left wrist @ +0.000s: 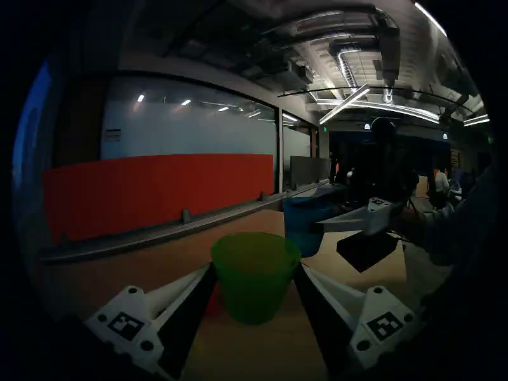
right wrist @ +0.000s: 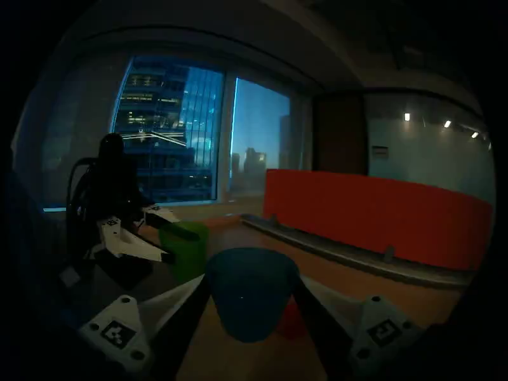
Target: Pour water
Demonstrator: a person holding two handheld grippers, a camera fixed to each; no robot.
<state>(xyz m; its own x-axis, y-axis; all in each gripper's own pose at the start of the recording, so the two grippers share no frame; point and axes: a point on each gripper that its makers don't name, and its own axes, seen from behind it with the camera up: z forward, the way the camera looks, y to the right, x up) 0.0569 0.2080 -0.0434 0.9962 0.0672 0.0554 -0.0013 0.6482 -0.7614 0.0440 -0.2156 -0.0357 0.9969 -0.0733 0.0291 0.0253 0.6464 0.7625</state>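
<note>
Dim room, dusk; tall window point(right wrist: 171, 152) with lit towers beyond in the right gripper view; long red panel point(left wrist: 159, 190) along the far wall, a grey ledge at its foot.

Wooden bench point(left wrist: 171, 254) runs under both tools; bare where it can be seen.

Left gripper point(left wrist: 255, 267): white fingers close on either side of a green cup point(left wrist: 256, 286), pinching it by the wall; cup upright, mouth up, long axis vertical. Right gripper point(right wrist: 251, 279): fingers likewise pressed on both flanks of a blue cup point(right wrist: 251, 298), also upright.

Key relation: from the left gripper view the blue cup sits ahead and a little to the right, near the green one but apart, rims at roughly the same height; from the right gripper view the green cup lies ahead and to the left. The two tools face each other at an angle across the bench, cups between them.

Water not visible in either cup (too dark to tell which is the full one); my guess is that no pour has begun, both mouths being level. The coming move likely calls for one rim to be carried above the other's mouth, then tipped toward it; the gap is short, so a small sideways error could spill on the wood.

Small red thing point(right wrist: 293, 320) low beside the blue cup; identity unclear.
</note>
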